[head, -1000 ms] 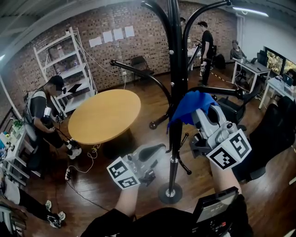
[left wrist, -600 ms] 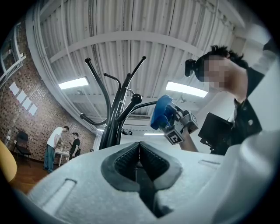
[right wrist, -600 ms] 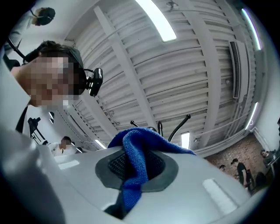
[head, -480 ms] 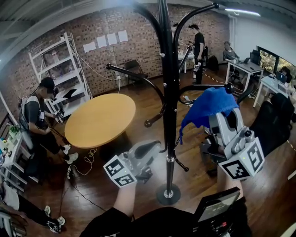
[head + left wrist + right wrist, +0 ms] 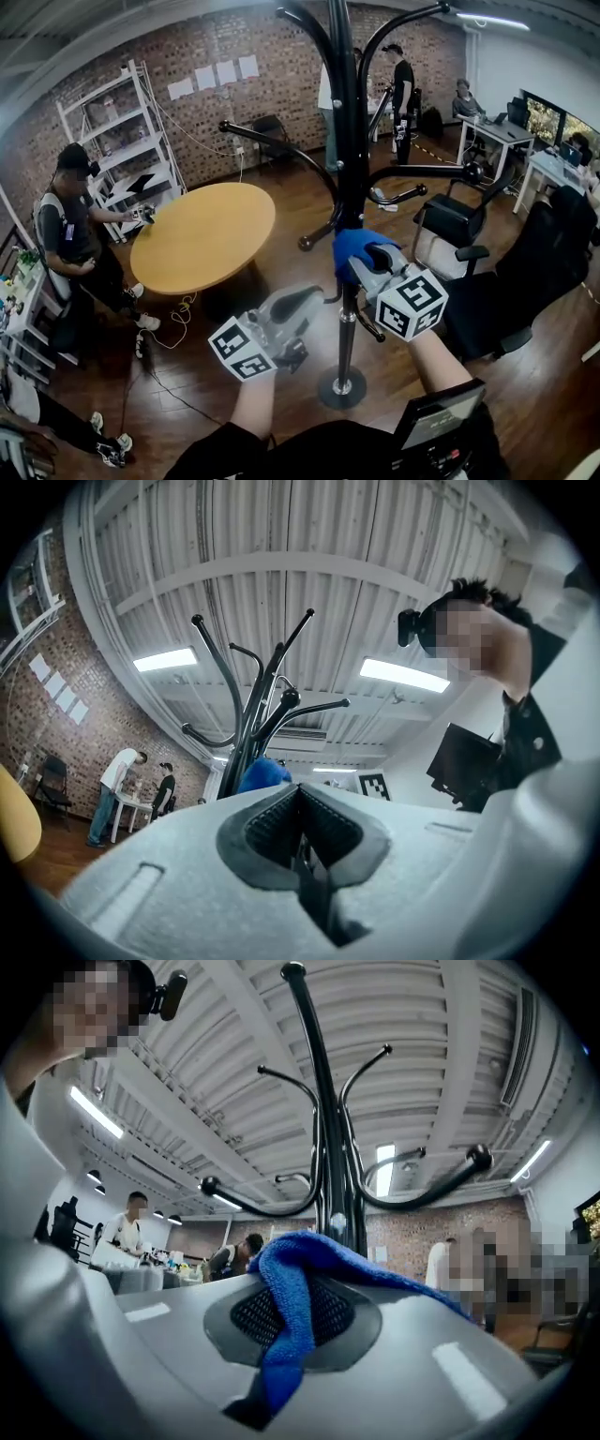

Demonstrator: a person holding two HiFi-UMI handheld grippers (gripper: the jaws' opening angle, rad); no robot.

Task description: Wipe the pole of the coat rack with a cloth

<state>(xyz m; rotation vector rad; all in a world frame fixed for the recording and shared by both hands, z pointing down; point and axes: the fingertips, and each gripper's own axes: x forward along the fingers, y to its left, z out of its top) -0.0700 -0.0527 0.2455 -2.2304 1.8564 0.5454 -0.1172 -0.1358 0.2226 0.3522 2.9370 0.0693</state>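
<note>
The black coat rack pole (image 5: 350,169) rises from a round base (image 5: 340,387) on the wood floor, with curved hooks at the top. My right gripper (image 5: 359,255) is shut on a blue cloth (image 5: 352,246) and holds it against the pole at mid height. In the right gripper view the blue cloth (image 5: 295,1307) hangs from the shut jaws right below the pole (image 5: 333,1166). My left gripper (image 5: 309,302) is shut with nothing in it, just left of the lower pole. In the left gripper view the pole (image 5: 251,726) and a bit of the cloth (image 5: 262,774) lie beyond the jaws.
A round wooden table (image 5: 204,234) stands to the left of the rack. Black office chairs (image 5: 455,225) are at the right, a white shelf unit (image 5: 122,141) at the back left. A person (image 5: 80,234) stands by the shelf, and others are at desks in the back.
My right gripper has brought the blue cloth from the right side, away from the pole, leftward and down onto the pole. The left gripper has barely moved.
</note>
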